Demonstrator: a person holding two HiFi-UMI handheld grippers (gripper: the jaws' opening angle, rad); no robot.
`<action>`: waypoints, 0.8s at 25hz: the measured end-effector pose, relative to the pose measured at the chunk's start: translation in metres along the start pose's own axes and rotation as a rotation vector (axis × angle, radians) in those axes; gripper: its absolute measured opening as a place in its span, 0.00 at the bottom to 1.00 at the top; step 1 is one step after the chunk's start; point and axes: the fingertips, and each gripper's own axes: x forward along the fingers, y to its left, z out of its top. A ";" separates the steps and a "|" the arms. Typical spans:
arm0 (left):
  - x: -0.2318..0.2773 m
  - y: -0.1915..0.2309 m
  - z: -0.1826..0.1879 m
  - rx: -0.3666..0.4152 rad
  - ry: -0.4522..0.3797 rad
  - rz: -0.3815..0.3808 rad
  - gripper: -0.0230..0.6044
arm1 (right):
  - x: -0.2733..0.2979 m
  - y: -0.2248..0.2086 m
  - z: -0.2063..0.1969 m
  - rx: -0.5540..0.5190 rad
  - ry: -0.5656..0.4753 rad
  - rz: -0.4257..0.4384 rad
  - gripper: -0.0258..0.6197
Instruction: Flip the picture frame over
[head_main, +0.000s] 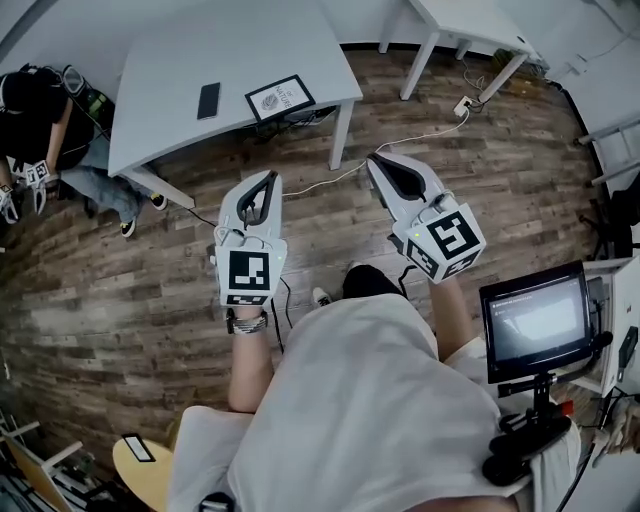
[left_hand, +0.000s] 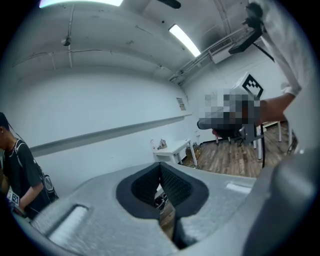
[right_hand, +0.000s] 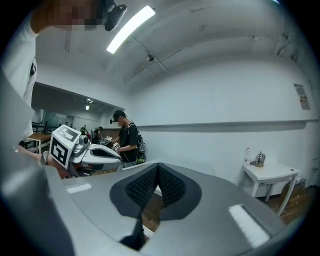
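Observation:
The picture frame (head_main: 280, 97), black-edged with a white print facing up, lies near the front right corner of the grey table (head_main: 170, 60). Both grippers are held in the air over the wooden floor, short of the table's front edge. My left gripper (head_main: 271, 178) points at the table; its jaws meet at the tips with nothing between them (left_hand: 160, 168). To its right, my right gripper (head_main: 375, 159) is also shut and empty (right_hand: 157, 168). Neither gripper touches the frame. The frame does not show in either gripper view.
A black phone (head_main: 208, 100) lies on the table left of the frame. Another person (head_main: 40, 110) stands at the table's left end. A white cable (head_main: 400, 143) runs across the floor to a power strip (head_main: 463, 103). A second white table (head_main: 470, 25) stands at the back right, and a monitor (head_main: 535, 320) at my right.

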 end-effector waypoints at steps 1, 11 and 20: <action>0.000 -0.001 -0.002 -0.004 0.004 -0.003 0.04 | -0.002 -0.001 -0.001 -0.001 0.006 -0.003 0.04; 0.005 0.000 -0.025 0.017 0.061 -0.020 0.04 | 0.020 0.013 -0.023 -0.006 0.034 0.048 0.04; 0.058 0.027 -0.055 0.038 0.165 -0.063 0.04 | 0.081 -0.018 -0.037 0.063 0.047 0.080 0.04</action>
